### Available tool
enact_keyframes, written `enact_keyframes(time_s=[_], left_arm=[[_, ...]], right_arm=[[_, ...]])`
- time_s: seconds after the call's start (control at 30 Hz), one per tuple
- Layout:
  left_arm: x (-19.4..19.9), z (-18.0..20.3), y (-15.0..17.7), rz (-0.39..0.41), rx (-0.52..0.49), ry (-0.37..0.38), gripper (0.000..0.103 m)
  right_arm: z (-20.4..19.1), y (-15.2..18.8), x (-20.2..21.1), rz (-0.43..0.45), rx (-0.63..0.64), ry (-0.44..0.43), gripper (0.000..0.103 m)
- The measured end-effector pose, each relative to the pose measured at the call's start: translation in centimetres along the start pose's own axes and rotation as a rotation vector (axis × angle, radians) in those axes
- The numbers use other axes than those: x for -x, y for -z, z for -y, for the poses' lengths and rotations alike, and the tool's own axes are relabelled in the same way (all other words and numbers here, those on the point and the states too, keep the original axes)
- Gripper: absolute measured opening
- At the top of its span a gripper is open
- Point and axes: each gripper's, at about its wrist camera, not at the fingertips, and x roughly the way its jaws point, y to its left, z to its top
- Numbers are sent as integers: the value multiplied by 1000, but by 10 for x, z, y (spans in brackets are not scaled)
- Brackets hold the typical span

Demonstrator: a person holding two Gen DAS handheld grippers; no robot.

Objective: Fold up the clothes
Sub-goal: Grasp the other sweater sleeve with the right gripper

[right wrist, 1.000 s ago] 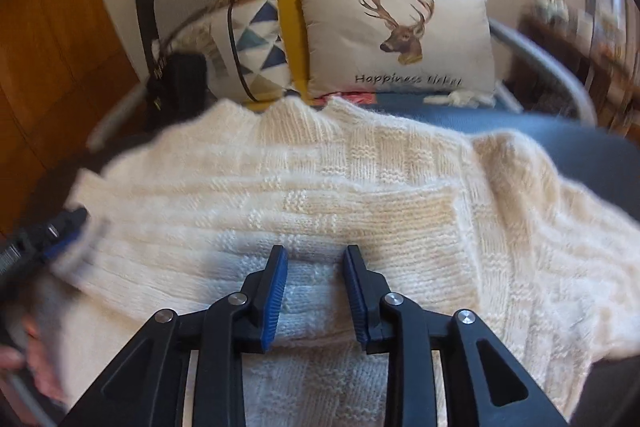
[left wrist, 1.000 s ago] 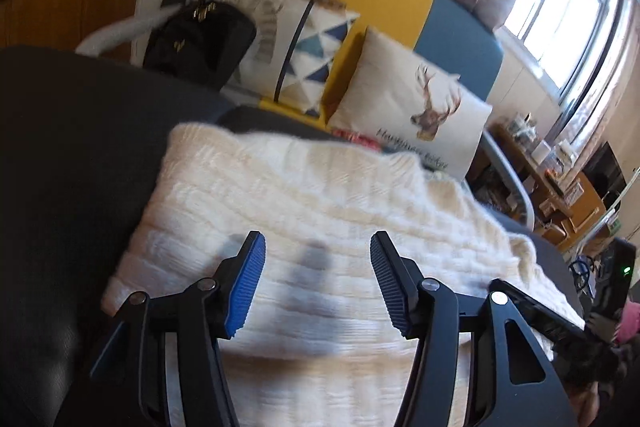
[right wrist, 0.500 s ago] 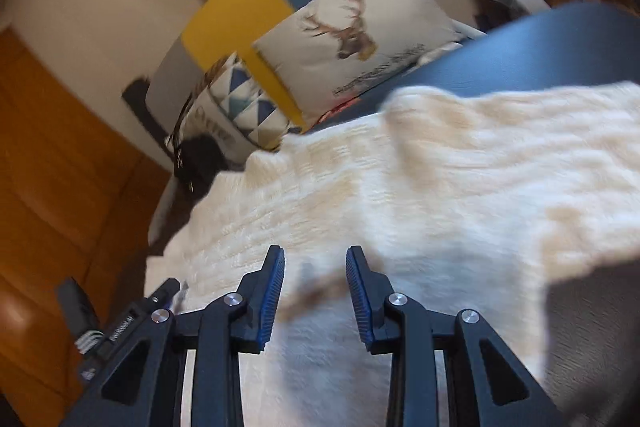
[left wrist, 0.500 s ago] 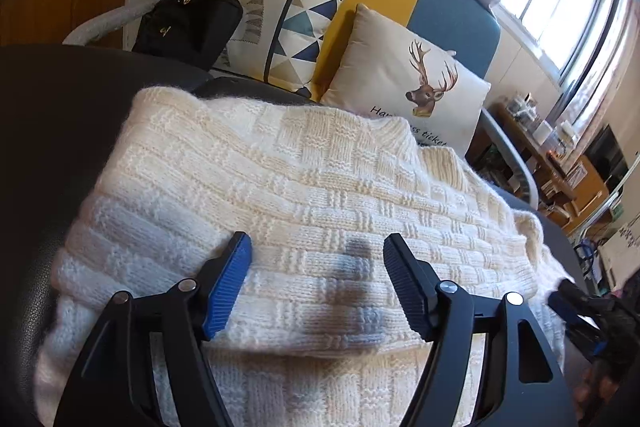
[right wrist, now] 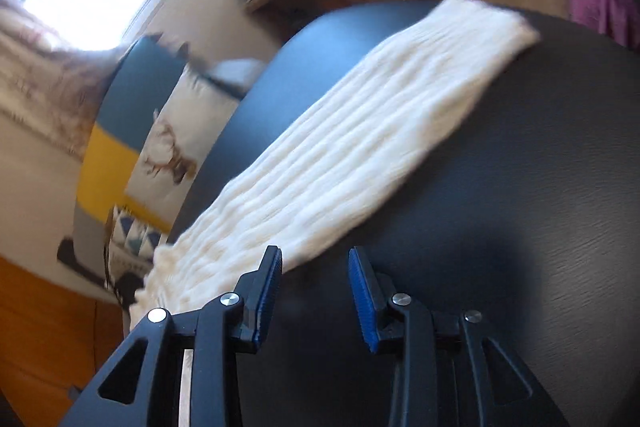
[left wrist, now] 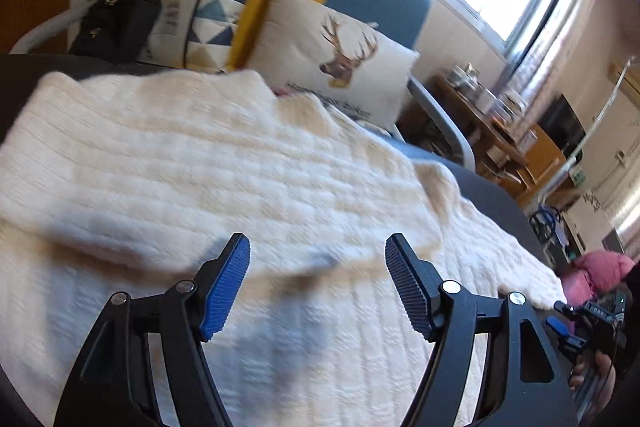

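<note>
One cream cable-knit sweater lay spread on the dark round surface, filling the centre and lower left of the left wrist view. In the right wrist view one long sleeve ran from lower left to upper right. The left hand-held gripper hung over the knit, jaws wide and empty. The right hand-held gripper sat at the sleeve's lower edge, jaws moderately apart, gripping nothing. Two cushions showed at upper centre: one deer-print cushion and one triangle-patterned cushion.
</note>
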Motion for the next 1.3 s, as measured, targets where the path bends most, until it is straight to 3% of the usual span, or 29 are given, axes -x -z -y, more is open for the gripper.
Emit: enact_keyframes(time_s=[0.23,0.37,0.77,0.83,0.9,0.97,1.13,1.3], left_arm=[[-10,24,13,-47,-72,-2,73],[-19,14,16,-88,-29,-21,73],[-20,28,5,-85,-105,-65,73],[-29,31,0,-97,-128,-77,73],[-39,33,-5,-109,-151,-88,73],[-48,35,-10,-120,-174,-100,73],[-70,41,-23,-147,-233,-128,73],[-74,54,-17,-155,-320,-152,86]], right_arm=[[43,-28,25,98,-97,12,35],[56,-43,26,126,-140,-12,35],[75,-74,18,207,-277,-37,35],[72,-79,12,204,-266,-34,33],[67,-83,2,181,-244,-32,17],[73,-85,-4,175,-275,-54,9],[70,-85,-6,165,-320,-150,9],[28,-80,-6,143,-299,-284,9]])
